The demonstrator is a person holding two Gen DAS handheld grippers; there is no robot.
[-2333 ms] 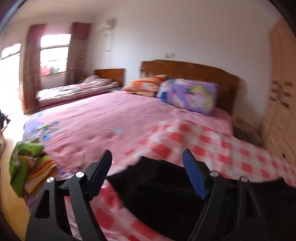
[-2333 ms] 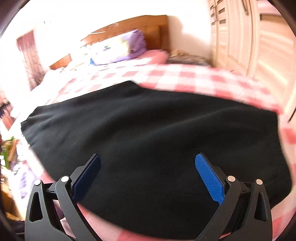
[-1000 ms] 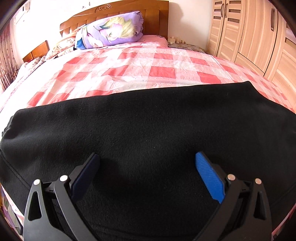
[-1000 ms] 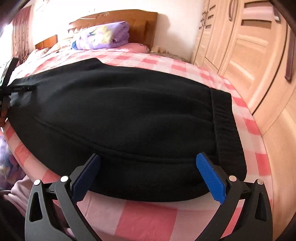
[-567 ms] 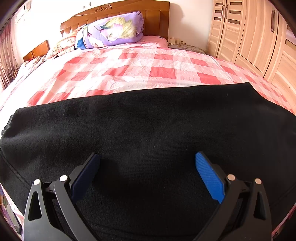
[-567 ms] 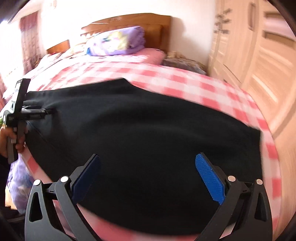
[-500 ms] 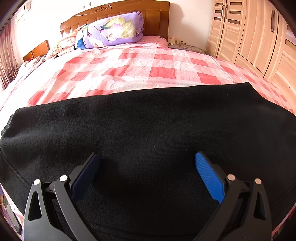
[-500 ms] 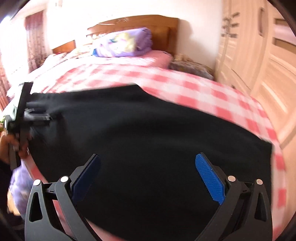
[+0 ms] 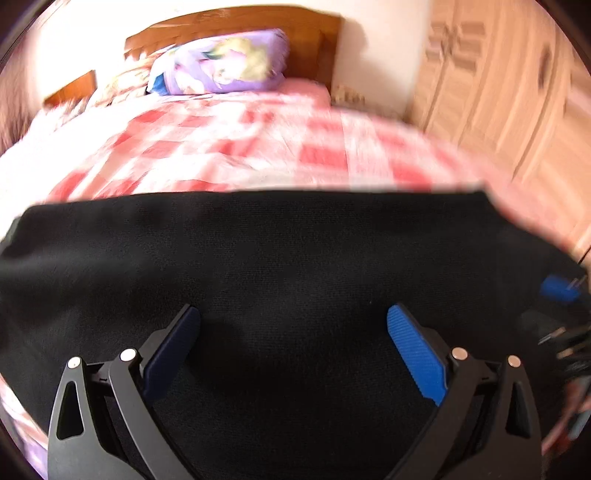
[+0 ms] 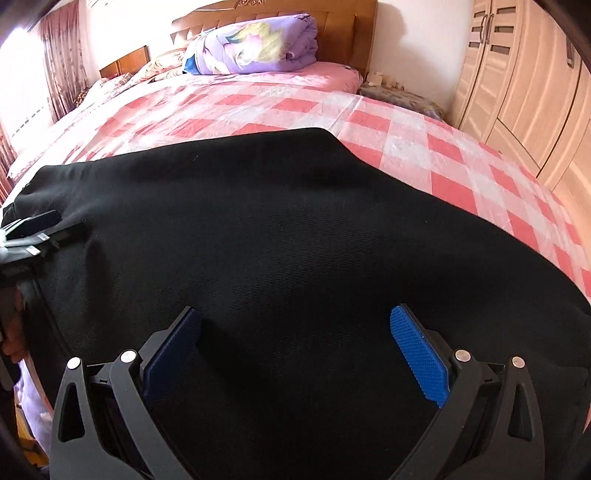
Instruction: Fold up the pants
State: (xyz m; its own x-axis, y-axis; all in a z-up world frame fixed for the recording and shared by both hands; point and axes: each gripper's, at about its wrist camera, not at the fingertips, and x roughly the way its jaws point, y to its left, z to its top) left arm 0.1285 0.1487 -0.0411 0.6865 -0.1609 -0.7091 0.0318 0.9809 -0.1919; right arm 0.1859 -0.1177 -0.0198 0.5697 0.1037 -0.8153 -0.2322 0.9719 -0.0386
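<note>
Since the bed is the work surface, the black pants lie spread flat across its near end on the pink checked sheet, long axis running left to right, which puts both ends within reach of a gripper. Far half of the mattress is bare sheet up to the purple pillow and wooden headboard, so there's open room to fold away from the person. Wardrobe boxes in the right side; the pants' right end sits close to that mattress edge, less slack there.

Right gripper hovers over the near middle of the fabric, fingers spread wide, nothing between them. Left gripper likewise spread and empty, low over the cloth; its view is motion-blurred, so contact is hard to call, probably just above. In the right view it shows at the far left, by the pants' left end. Next step is likely pinching an end.
</note>
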